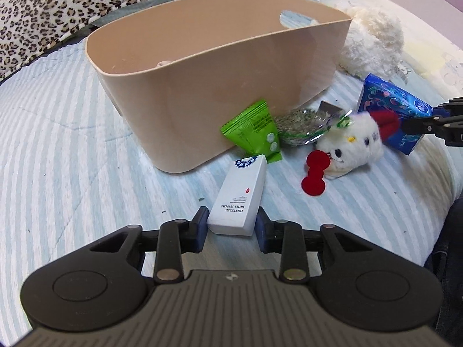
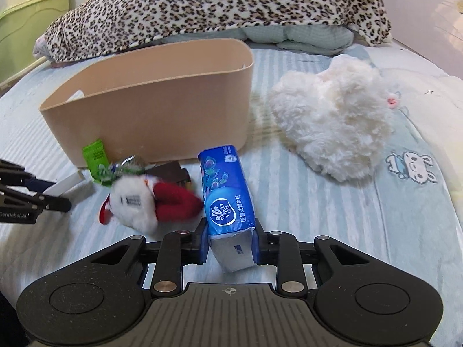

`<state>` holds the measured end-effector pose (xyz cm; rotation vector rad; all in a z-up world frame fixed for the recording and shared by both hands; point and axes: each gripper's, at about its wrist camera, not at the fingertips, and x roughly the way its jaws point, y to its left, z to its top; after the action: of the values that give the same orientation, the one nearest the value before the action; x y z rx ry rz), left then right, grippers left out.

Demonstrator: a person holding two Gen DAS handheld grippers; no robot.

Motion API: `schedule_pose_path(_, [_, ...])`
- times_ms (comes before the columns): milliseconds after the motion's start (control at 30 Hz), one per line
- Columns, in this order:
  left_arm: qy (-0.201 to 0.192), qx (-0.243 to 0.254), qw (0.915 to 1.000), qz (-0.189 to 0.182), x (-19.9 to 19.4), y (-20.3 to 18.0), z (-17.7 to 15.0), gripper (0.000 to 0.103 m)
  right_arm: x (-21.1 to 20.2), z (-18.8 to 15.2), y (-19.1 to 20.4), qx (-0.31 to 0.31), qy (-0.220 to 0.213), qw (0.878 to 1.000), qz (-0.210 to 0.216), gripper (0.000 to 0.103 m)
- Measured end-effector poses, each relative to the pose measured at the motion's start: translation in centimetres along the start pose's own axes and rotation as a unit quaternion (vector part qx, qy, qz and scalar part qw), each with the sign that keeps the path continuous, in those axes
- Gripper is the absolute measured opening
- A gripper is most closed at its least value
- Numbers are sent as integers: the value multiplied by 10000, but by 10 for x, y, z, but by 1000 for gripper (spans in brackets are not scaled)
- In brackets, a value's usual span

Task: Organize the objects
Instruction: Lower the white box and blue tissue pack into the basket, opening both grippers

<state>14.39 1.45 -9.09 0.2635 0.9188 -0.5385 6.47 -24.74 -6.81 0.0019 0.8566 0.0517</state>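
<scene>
- The left gripper (image 1: 231, 224), a black two-finger tool with blue pads, is clamped on the near end of a small white rectangular cardboard box (image 1: 238, 196) printed "hotel supplies"; the pads press both its long sides, and the box's far end points toward the bin.
- The right gripper (image 2: 230, 244) is clamped on a blue plastic-wrapped pack of Vinda tissues (image 2: 228, 199), gripping its near, white-ended part; the pack leans away toward the bin's right corner.
- A beige plastic storage bin (image 1: 179, 115) with an oval handle cut-out stands on the blue-and-white striped bedspread (image 1: 72, 150), toward the head of the bed; what lies inside cannot be made out.
- A green foil sachet (image 1: 254, 133) leans against the bin's near wall, with a clear crinkled wrapper of green-flecked contents (image 1: 301, 127) just beside it.
- A small white plush cat toy with red bows (image 1: 347, 147) lies on the bedspread between the two grippers, blurred in both views.
- A dark flat packet (image 2: 170, 172) sits behind the toy, near the bin's base.
- A large fluffy white heart-shaped cushion (image 2: 332, 118) rests to the right of the bin, apart from it.
- A leopard-print blanket (image 2: 202, 8) is heaped along the head of the bed, behind the bin.
</scene>
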Motion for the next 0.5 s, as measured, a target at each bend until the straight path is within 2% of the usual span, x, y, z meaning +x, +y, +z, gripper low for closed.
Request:
schedule_pose_path(233, [-338, 143, 9993, 55, -29, -7, 0, 35, -27, 7, -4, 26, -329, 9994, 35, 26])
schedule_pose_path(500, [-972, 112, 9948, 264, -71, -9, 22, 35, -56, 34, -4, 65, -927, 9955, 164, 25])
